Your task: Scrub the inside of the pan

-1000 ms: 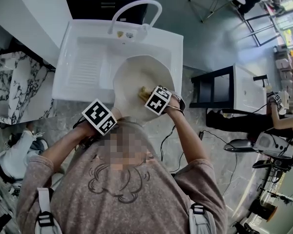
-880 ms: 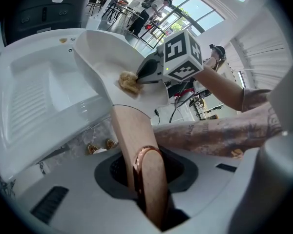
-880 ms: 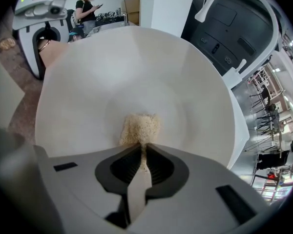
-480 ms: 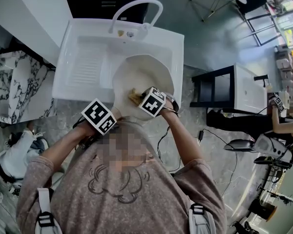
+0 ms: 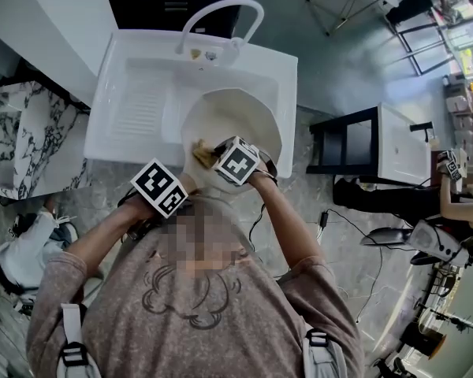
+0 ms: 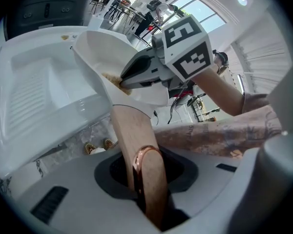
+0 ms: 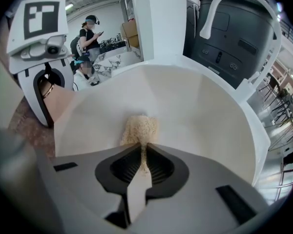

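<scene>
— How are the tongs set?

— On the right gripper [image 7: 142, 165] the tongs are pressed together on the near edge of a beige scrub pad [image 7: 139, 128]. The rest of the pad is laid against the inner wall of the pan [image 7: 205, 106]. On the left gripper [image 6: 145, 182] the tongs are clamped on the pan's wooden handle [image 6: 129, 128], at the end farthest from the bowl.

— And where is the pan?

— It is held tilted over the front of the white sink [image 5: 138, 93], below the faucet [image 5: 221, 8], with its open side turned toward the right gripper. Whether it is touched by the sink's rim cannot be told.

— How is it expected to handle?

— The pan is judged rigid and smooth inside, and probably slippery if wetted. Since it is gripped only at the handle's end, its weight is carried well out from the tongs, so some twisting may be expected when the pad is pushed hard. The wood is taken to be the surest place to hold; a grip nearer the bowl would likely be steadier. The pad is judged soft and light, and easily bent when pinched by one edge.
</scene>
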`<control>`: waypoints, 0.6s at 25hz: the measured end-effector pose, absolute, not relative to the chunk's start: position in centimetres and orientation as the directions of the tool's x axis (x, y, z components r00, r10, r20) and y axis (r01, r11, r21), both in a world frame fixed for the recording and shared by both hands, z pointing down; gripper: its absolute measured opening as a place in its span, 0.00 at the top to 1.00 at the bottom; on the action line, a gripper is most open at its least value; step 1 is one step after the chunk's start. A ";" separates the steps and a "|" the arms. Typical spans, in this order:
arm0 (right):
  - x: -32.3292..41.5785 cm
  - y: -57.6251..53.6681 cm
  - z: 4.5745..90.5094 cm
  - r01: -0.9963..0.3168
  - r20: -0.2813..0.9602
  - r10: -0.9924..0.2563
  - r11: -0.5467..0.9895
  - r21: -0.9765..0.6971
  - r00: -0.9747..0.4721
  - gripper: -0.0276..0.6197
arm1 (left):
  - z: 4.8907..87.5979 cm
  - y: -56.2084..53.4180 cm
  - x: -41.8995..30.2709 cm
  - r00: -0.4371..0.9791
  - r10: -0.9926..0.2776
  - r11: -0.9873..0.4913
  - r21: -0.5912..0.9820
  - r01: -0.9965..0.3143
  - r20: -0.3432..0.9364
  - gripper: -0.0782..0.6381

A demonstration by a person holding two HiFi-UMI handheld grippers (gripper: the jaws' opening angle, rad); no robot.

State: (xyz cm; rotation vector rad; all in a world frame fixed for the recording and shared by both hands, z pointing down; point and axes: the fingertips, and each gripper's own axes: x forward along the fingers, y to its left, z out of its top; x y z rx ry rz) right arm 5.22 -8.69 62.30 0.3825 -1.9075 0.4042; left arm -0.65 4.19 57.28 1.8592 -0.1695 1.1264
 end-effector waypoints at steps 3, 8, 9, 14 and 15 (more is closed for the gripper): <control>5.1 -8.8 61.7 -0.477 0.910 -0.084 0.869 -0.133 -0.406 0.89 | 57.1 4.2 -0.8 0.592 0.317 -0.546 0.653 -0.525 0.741 0.75; 5.1 -9.7 60.0 -0.533 0.856 -0.118 0.822 -0.199 -0.503 0.89 | 56.9 3.5 -1.0 0.618 0.301 -0.531 0.666 -0.524 0.726 0.75; 5.2 -9.8 59.6 -0.540 0.849 -0.129 0.817 -0.202 -0.512 0.89 | 57.0 3.4 -1.1 0.621 0.299 -0.528 0.668 -0.525 0.724 0.74; 5.8 -10.3 57.5 -0.569 0.822 -0.196 0.803 -0.179 -0.535 0.89 | 57.1 3.1 -1.9 0.641 0.291 -0.512 0.682 -0.522 0.710 0.74; 6.1 -10.4 57.1 -0.576 0.815 -0.211 0.799 -0.175 -0.539 0.89 | 57.2 3.0 -2.1 0.645 0.287 -0.508 0.684 -0.524 0.708 0.74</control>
